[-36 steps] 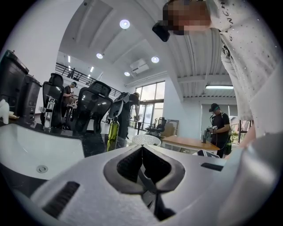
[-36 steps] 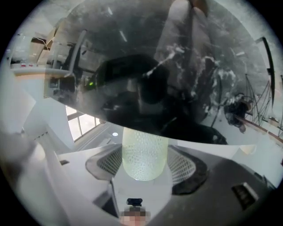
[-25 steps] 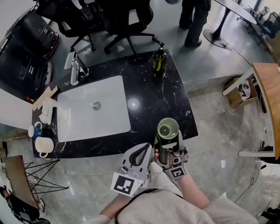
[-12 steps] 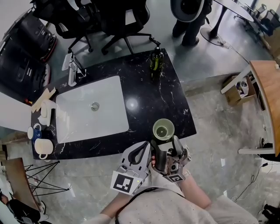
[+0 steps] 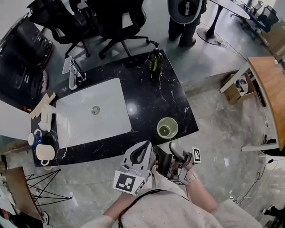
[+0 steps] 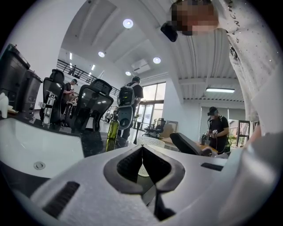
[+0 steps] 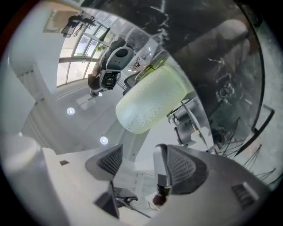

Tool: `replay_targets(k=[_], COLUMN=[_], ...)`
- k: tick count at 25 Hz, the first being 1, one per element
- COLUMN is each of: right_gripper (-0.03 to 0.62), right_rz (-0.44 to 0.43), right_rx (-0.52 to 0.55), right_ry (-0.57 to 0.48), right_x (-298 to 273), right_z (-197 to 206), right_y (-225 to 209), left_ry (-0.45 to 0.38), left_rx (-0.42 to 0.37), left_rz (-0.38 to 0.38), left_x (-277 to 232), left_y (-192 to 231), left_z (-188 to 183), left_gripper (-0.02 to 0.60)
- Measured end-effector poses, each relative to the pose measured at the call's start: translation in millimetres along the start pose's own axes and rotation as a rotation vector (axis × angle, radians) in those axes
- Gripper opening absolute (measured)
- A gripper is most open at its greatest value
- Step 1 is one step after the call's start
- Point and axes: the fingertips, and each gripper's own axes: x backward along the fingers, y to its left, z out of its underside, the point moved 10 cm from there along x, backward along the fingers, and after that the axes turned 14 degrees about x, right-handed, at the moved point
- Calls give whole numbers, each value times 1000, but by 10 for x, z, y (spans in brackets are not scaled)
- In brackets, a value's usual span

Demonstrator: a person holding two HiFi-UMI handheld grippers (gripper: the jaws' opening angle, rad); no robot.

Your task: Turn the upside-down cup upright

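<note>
A pale green translucent cup (image 5: 167,128) stands upright, mouth up, on the black marble counter (image 5: 147,98) near its front right corner. My right gripper (image 5: 169,150) hangs just off the counter's front edge, a short way from the cup, open and holding nothing. In the right gripper view the cup (image 7: 150,99) lies ahead of the parted fingers (image 7: 181,165), not between them. My left gripper (image 5: 146,146) is beside the right one, shut and empty. In the left gripper view the cup (image 6: 152,141) peeks out behind the closed tips of that gripper (image 6: 141,148).
A white sink (image 5: 93,111) with a faucet (image 5: 73,73) fills the counter's left half. A green soap bottle (image 5: 154,60) stands at the back edge. Mugs (image 5: 43,151) sit at the far left. Office chairs (image 5: 111,18) and a standing person (image 5: 185,13) are beyond the counter.
The right gripper let go of the cup, which now stands on the counter, and drew back toward me. The left gripper stayed in place.
</note>
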Motion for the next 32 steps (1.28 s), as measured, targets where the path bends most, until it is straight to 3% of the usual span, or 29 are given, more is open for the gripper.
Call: replay_targets(k=[3,7,10,12,14,19,21,24,32], right_gripper=[314,308,213,90,17,6,6,6,6], right_rz=[94,273,422,492,562,783,854,885,887], right_rx=[214,615,914,1098,1281,1696,1801,1872,1879], right_ry=[80,220,271,264,249,293,296,279,270], right_x=[-43,-75,-84,-124,-168,-277,-301,-316,-338], right_z=[59,116,173,226,274,420,470,528,590], right_y=[200,519,755,907,1022,1078,1064,1062,1048], left_ry=[2,7,11,7,2,-12,-17,-21,-18], left_rx=[6,7,8,9,9,5,2,-1,2], left_rz=[22,46,59,69,80,105,113,120,118], left_x=[-1,-28,-37,-39,-49,-64,-65,-65,-17], left_y=[-17,-32,-48,-69,-93,-166,-200,-234,-221], left_z=[17,48,62,55,42,8,-1,-4,-20], left_gripper=[8,8,8,8,8,8,8,8,8])
